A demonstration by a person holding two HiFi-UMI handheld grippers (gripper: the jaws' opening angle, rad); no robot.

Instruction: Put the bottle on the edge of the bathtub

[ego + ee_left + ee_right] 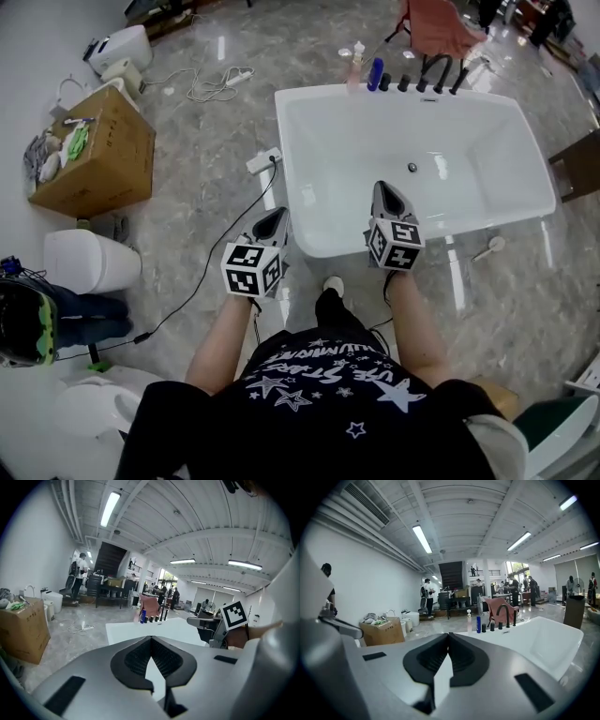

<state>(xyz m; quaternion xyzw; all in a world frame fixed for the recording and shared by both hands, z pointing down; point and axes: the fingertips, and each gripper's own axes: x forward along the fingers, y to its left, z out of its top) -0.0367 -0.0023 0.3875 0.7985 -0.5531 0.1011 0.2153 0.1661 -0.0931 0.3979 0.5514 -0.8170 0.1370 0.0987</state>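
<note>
The white bathtub [309,169] lies in front of me on the marble floor. At its far rim stand a blue bottle [376,73] and a clear pump bottle [357,59], beside the black taps [433,77]. My left gripper [278,214] hovers shut and empty just outside the tub's near left corner. My right gripper [382,187] is shut and empty over the tub's near rim. The right gripper view shows its jaws [449,634] meeting, with the blue bottle [478,624] and pump bottle [469,620] far ahead. In the left gripper view the jaws [151,638] meet and the blue bottle [143,616] is distant.
A cardboard box [98,155] with rags stands at the left, a white bin [89,261] nearer me. A power strip [262,161] and black cable run by the tub's left side. A shower head [489,247] lies on the floor at the right. A pink chair [439,26] stands behind the taps.
</note>
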